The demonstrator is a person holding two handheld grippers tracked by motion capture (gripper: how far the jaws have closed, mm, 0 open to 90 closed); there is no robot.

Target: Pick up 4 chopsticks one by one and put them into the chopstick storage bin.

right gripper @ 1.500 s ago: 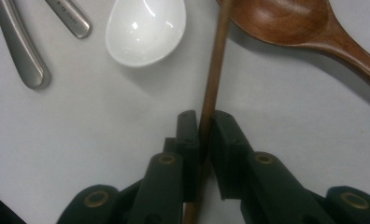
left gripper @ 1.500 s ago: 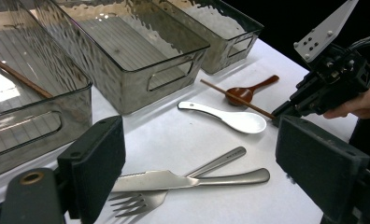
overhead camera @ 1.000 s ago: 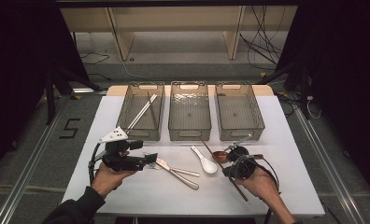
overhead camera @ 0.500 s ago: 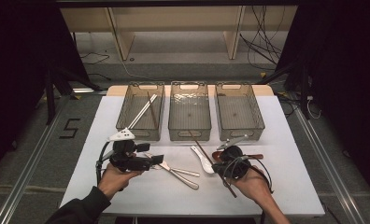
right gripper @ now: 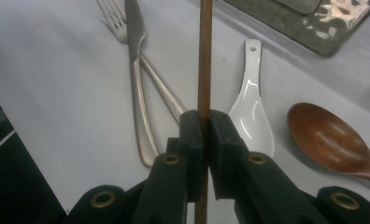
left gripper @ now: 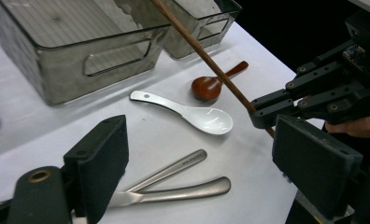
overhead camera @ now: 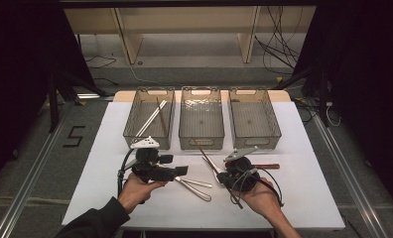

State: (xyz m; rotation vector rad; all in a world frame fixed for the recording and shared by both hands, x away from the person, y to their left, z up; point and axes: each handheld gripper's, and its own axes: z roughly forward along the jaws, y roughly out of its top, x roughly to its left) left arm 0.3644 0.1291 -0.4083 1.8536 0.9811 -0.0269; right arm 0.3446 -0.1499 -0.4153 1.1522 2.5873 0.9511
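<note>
Comparing with a second ago: left tongs [overhead camera: 180, 171] have shifted rightward toward the cutlery in the high view; right tongs [right gripper: 204, 126] have drawn in toward the desk's middle and lifted slightly, the brown chopstick [overhead camera: 203, 151] now slanting up toward the middle bin.

Right tongs: clamped narrow on the brown chopstick, stick running straight between the pads.
Left tongs: spread wide, nothing between them, hovering over the knife [left gripper: 174, 193] and fork [right gripper: 113, 16].
Desk [overhead camera: 308, 163], loose items: white ceramic spoon [left gripper: 192, 113], brown wooden spoon [left gripper: 211, 84], both near the bins' front.
Left bin [overhead camera: 135, 130]: light and dark sticks leaning inside.
Middle bin [overhead camera: 201, 140]: contents cannot be made out.
Right bin [overhead camera: 254, 140]: nothing discernible inside.
</note>
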